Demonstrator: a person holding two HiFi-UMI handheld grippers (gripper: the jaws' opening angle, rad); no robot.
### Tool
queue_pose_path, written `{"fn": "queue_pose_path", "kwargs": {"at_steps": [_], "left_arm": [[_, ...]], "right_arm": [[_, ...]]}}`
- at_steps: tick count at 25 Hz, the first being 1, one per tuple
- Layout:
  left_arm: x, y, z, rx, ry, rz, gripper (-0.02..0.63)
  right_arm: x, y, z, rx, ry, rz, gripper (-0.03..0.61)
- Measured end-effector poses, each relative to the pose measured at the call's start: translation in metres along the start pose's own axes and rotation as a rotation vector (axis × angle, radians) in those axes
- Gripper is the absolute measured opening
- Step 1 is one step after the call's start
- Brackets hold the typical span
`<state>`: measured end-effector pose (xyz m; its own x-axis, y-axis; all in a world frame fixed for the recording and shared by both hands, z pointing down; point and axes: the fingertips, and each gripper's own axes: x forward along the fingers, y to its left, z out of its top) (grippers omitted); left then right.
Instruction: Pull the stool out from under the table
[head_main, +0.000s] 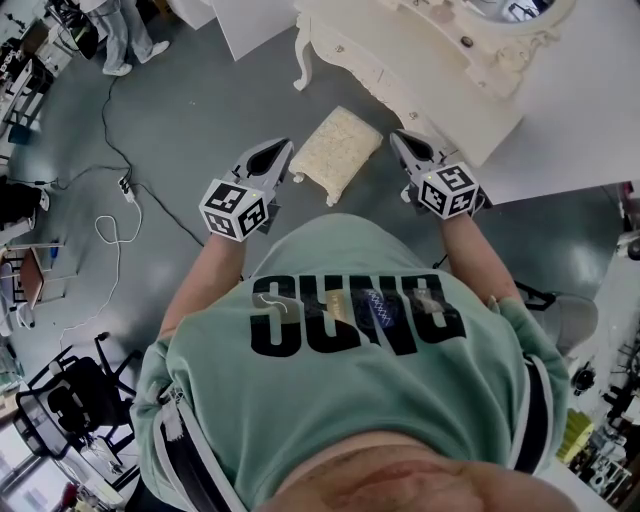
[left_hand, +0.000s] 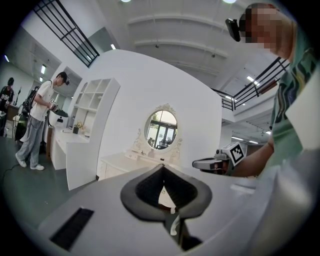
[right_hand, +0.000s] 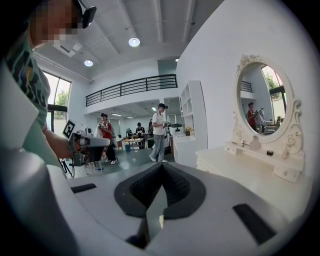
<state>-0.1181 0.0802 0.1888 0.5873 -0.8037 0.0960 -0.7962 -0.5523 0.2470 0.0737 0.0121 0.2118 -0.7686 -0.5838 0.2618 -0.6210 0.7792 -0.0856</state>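
Stool (head_main: 336, 152): we count one, cream-cushioned, standing on the floor (head_main: 200, 110) just beside the front edge of the white table (head_main: 430, 75). Most of its cushion shows clear of the tabletop. We also count one table, bearing one oval mirror (right_hand: 265, 97), and two grippers.

The floor is smooth and grey, with a power strip (head_main: 127, 187) and its cables lying well away from the table. The room is a tall white hall with a railed balcony (right_hand: 131, 86). A white shelf unit (left_hand: 92, 107) stands further along the wall from the table, and a few other people stand far off from it.

Our left gripper (head_main: 284, 150) and right gripper (head_main: 397, 138) hang just short of the table, one at each side of the stool, and neither touches it. Each has its jaws pressed together at the tips, with nothing pinched between them.
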Motion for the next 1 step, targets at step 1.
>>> {"fn": "queue_pose_path", "kwargs": {"at_steps": [1], "left_arm": [[0.0003,0.0001,-0.0004,0.0,0.001,0.0,0.008]], "right_arm": [[0.0005,-0.0001,-0.0002,0.0,0.0,0.001,-0.008]]}}
